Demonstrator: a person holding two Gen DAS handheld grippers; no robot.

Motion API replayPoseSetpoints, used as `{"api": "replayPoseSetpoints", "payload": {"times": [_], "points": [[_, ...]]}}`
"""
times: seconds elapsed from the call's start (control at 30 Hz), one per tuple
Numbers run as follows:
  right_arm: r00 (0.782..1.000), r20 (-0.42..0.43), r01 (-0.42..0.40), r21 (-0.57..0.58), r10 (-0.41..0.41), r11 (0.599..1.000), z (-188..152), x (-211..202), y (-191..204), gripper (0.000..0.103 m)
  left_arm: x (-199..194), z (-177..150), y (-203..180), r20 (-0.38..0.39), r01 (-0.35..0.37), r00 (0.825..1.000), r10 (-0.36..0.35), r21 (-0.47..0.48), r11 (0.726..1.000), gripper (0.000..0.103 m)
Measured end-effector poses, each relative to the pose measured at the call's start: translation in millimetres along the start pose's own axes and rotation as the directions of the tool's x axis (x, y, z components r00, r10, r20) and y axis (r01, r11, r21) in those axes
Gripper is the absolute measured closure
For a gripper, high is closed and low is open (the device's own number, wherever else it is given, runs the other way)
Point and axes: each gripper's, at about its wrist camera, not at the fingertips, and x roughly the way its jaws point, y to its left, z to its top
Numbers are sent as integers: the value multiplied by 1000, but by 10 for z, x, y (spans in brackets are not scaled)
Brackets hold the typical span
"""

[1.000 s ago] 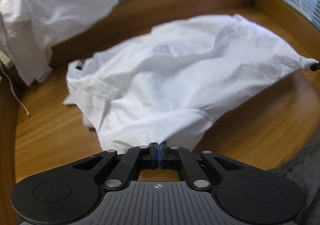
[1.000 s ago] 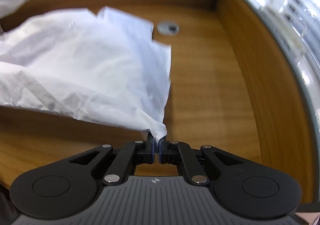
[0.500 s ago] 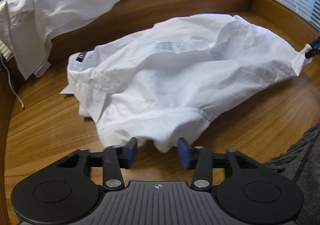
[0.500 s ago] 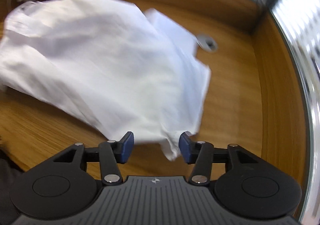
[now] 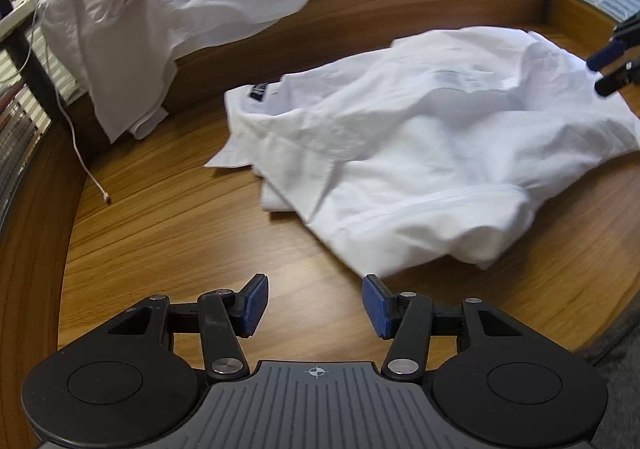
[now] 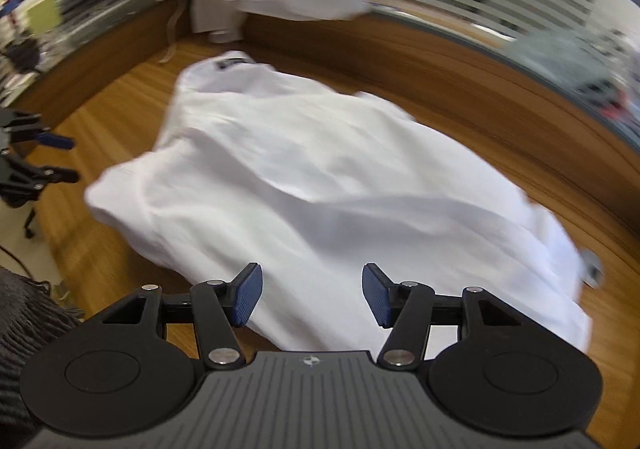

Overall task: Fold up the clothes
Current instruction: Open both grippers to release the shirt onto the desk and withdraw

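A crumpled white shirt lies on the wooden desk, its collar with a dark label toward the back left. My left gripper is open over bare wood, just short of the shirt's near hem, with nothing between its fingers. In the right wrist view the same shirt fills the middle. My right gripper hovers above its near edge; its jaws are opening and the pads do not press the cloth. Each gripper also shows at the edge of the other's view: the right gripper and the left gripper.
A second white garment hangs over the partition at the back left, with a white cable dangling beside it. A raised wooden rim and glass with blinds bound the desk. Grey fabric lies at the near right edge.
Both grippers were shut on the shirt's edges and have let go and opened. The shirt has settled on the desk. The left gripper drew back; the right swung round over the shirt.
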Motion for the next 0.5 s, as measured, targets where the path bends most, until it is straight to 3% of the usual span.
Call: {"api": "replayPoseSetpoints", "payload": {"times": [0.2,0.5], "points": [[994,-11,-109,-86,109,990,351,441,701,36,191,-9,376,2,-2,1000,2,-17,1000,48],[983,-69,-180,-232,169,956,707,1020,1557,22,424,15,770,6,23,1000,-23,8,1000,47]]}}
